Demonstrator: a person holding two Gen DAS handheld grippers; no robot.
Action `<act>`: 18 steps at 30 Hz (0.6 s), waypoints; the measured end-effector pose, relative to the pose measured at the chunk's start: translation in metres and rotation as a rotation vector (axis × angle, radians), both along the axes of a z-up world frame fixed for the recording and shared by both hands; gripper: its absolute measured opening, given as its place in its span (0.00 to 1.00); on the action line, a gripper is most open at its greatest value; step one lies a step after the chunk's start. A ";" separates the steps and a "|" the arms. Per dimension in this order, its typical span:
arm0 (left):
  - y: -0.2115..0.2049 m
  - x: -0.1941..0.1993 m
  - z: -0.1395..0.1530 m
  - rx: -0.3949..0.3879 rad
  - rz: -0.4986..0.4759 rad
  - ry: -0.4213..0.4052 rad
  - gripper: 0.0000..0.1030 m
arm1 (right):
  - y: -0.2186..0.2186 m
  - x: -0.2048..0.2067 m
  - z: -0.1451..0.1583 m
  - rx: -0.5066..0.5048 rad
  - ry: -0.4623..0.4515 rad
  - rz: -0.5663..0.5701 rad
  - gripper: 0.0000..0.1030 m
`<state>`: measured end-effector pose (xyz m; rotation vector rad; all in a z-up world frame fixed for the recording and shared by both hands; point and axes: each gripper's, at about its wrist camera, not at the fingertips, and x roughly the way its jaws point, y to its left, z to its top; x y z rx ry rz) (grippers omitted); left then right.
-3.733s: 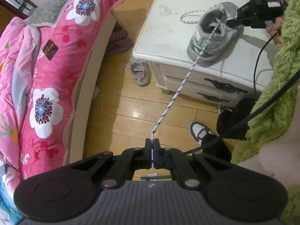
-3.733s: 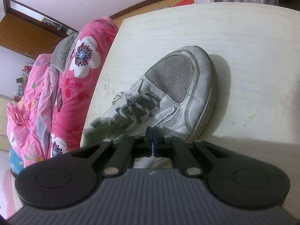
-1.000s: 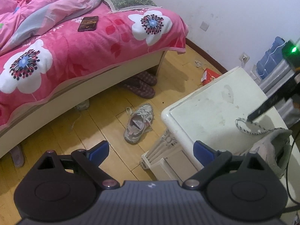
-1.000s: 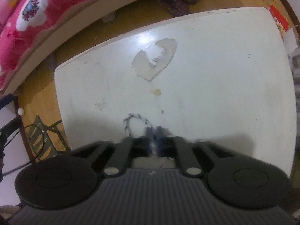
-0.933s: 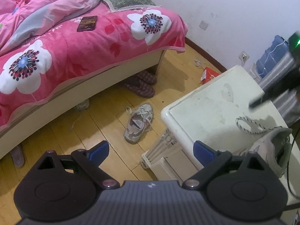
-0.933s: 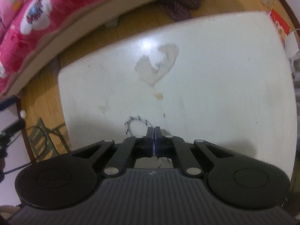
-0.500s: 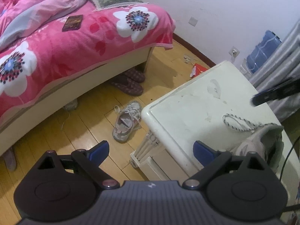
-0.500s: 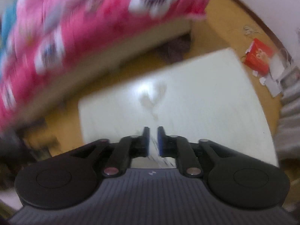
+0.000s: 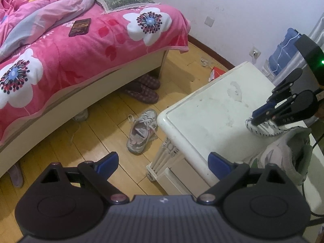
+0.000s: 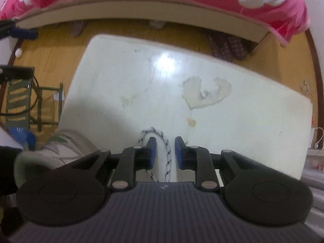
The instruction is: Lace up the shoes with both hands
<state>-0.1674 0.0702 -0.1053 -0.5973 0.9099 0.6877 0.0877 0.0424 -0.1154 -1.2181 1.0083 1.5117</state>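
I am working in a home bedroom: a bed [image 9: 85, 46] under a pink floral blanket [image 9: 113, 30], slippers [image 9: 143, 90] and a stray sneaker [image 9: 141, 133] on the wooden floor [image 9: 97, 137], beside a worn white table [image 9: 212, 119] with drawers.

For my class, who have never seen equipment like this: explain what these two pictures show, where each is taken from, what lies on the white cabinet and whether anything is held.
No robot here: a person carries two hand-held grippers, each with a fisheye camera looking along its two fingers. The left wrist picture shows the left gripper wide open and empty, over the wooden floor beside a pink bed. On the white cabinet lies a grey sneaker with a speckled shoelace looped beside it. The right wrist picture looks down on that cabinet: the right gripper is open, its fingers either side of the lace, not gripping it. Another sneaker lies on the floor.
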 end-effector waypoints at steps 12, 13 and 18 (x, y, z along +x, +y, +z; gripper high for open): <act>0.019 0.003 0.012 0.026 0.101 -0.054 0.60 | -0.045 0.070 0.105 0.430 0.202 -0.504 0.02; 0.022 0.006 0.014 0.026 0.103 -0.070 0.58 | -0.054 0.075 0.113 0.459 0.189 -0.552 0.02; 0.032 0.027 0.018 0.022 0.083 -0.136 0.51 | -0.088 0.106 0.093 0.378 0.141 -0.815 0.04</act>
